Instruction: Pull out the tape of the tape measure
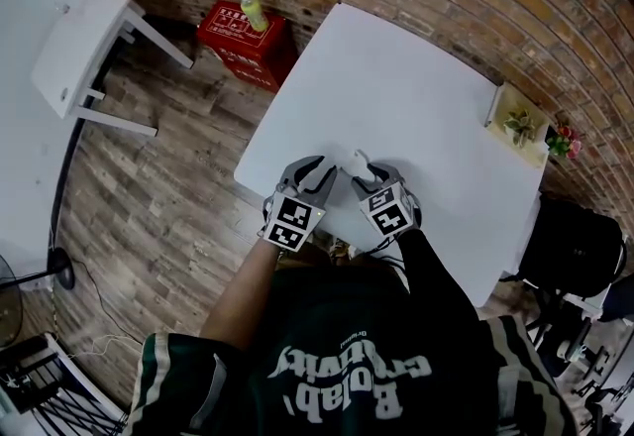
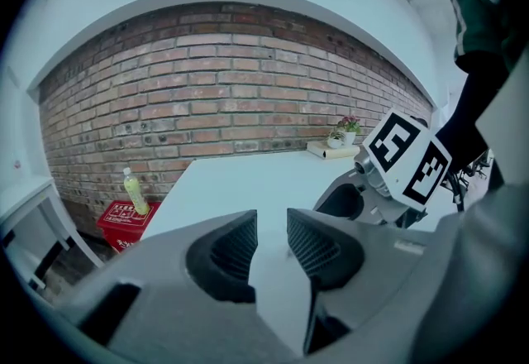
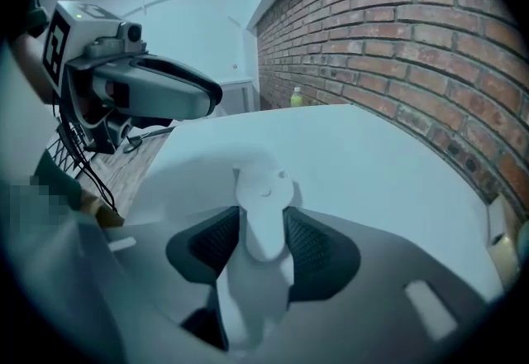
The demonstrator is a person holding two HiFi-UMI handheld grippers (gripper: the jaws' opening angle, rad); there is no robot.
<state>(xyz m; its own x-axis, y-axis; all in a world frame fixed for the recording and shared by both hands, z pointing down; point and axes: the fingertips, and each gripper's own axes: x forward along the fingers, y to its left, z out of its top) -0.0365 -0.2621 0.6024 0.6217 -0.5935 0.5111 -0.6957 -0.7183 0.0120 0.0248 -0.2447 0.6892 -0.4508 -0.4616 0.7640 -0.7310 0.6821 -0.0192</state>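
Observation:
A small white tape measure (image 1: pixel 359 163) lies on the white table (image 1: pixel 396 77) near its front edge. No tape is drawn out of it. My right gripper (image 1: pixel 373 176) comes down on it from the near side. In the right gripper view the tape measure (image 3: pixel 263 189) sits between the two dark ribbed pads (image 3: pixel 310 242), and both pads touch its sides. My left gripper (image 1: pixel 319 176) hovers just left of it, jaws open. In the left gripper view only bare table shows in the gap of the left gripper (image 2: pixel 271 226), with the right gripper's marker cube (image 2: pixel 407 157) to its right.
A red crate (image 1: pixel 238 46) with a yellow-green bottle (image 1: pixel 254 12) stands on the wood floor by the brick wall. A white desk (image 1: pixel 79 53) is at the left. A book with a small plant (image 1: pixel 517 125) lies at the table's far right, and a black chair (image 1: pixel 575 246) stands beyond it.

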